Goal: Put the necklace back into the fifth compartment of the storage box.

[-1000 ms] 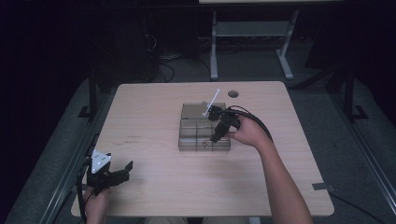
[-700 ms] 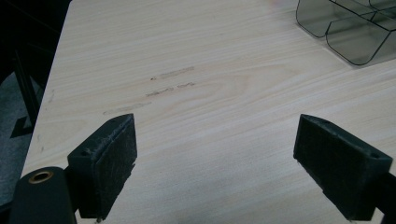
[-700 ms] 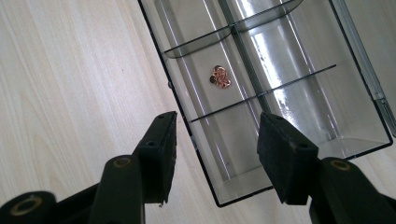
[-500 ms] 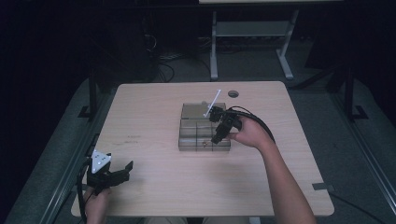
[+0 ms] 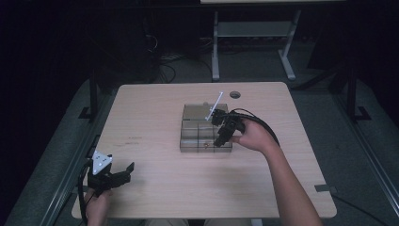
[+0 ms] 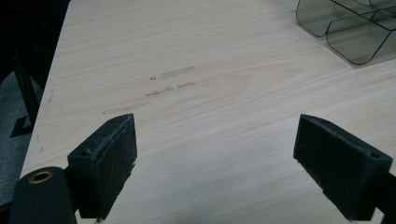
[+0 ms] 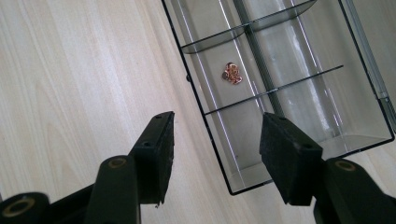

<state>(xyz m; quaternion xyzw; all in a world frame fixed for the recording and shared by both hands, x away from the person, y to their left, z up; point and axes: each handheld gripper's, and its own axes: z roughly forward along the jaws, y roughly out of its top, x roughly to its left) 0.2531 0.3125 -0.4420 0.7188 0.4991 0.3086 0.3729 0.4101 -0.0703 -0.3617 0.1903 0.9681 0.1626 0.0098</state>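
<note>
surface: light wood table (image 5: 155, 117) | on it: clear compartment organizer (image 5: 205, 146), mid-table | faint scuffs (image 6: 170, 79)

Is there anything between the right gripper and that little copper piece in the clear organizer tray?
Nothing visible. The right gripper hangs open above the organizer tray, and the copper piece lies alone in an open-topped compartment. Only the tray's thin dividers border it.

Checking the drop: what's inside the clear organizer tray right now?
In the right gripper view, a small coppery cluster lies in one compartment of the organizer tray; neighbouring compartments look bare. From above, the right gripper covers part of the tray.
</note>
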